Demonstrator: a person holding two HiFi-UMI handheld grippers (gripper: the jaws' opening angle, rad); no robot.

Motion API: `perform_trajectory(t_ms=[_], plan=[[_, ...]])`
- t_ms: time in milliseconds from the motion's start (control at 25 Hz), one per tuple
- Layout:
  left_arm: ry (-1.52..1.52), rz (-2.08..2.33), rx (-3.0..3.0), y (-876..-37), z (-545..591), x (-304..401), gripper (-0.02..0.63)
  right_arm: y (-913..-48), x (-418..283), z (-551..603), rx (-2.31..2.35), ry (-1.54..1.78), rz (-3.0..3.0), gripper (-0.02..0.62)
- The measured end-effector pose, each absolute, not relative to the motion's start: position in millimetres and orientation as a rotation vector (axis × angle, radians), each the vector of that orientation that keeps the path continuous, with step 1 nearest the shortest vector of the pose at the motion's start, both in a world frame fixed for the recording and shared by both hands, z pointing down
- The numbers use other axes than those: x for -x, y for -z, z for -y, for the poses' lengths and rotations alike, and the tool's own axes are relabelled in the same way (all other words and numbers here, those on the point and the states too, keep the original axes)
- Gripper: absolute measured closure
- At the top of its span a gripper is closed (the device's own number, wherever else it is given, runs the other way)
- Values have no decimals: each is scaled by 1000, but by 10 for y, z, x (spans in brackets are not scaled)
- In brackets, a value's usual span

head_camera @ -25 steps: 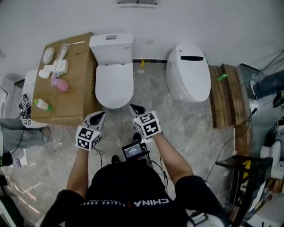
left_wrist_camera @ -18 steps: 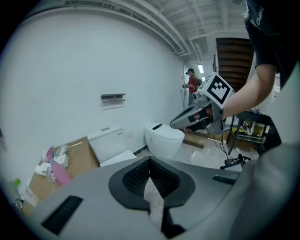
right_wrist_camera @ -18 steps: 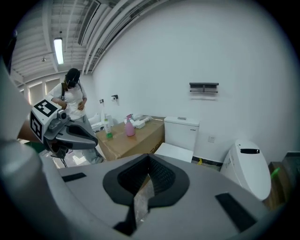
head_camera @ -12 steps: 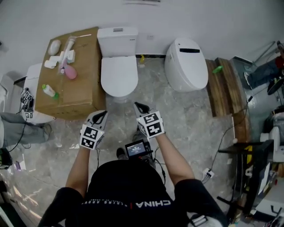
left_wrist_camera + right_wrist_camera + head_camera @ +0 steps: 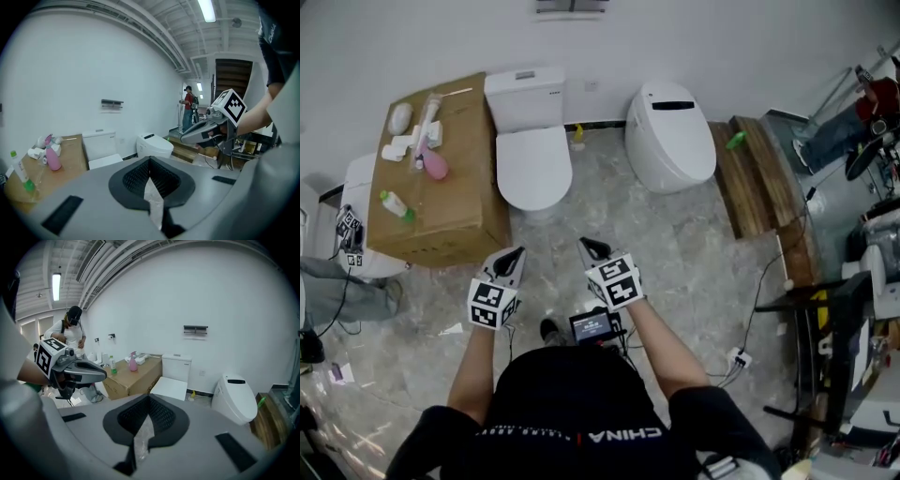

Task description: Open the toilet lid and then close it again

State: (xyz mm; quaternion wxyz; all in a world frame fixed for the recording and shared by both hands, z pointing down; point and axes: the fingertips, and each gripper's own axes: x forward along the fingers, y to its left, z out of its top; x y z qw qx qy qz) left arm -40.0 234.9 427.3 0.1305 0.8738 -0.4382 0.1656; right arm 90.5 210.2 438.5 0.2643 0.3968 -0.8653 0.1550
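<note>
Both tools are out in front of the person, low over the marbled floor (image 5: 694,253) and well short of the target. The left tool (image 5: 517,252) has its jaws pressed together with nothing between them. The right tool (image 5: 583,246) is the same: jaws together, empty. Ahead of them the toilet (image 5: 525,98) stands against the white wall, and the toilet lid (image 5: 534,167) lies down flat over the bowl, neither tool touching it. Just beside it, on the left of the head view, a cardboard box (image 5: 459,211) serves as a surface, with a pink bottle (image 5: 434,166) and a green-capped bottle (image 5: 394,204) on top. On the other side stands a second, rounded toilet (image 5: 670,141), also closed, with a wooden step (image 5: 755,178) beyond it.
</note>
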Motion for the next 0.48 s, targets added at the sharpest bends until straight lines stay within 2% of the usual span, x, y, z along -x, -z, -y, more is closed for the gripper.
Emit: perform_trajectory(t_ms=[480], plan=[[-505,1318,-2506,-4101,-2335,31,597,-4311,-1272,-2043,-980,-415,2381,581]])
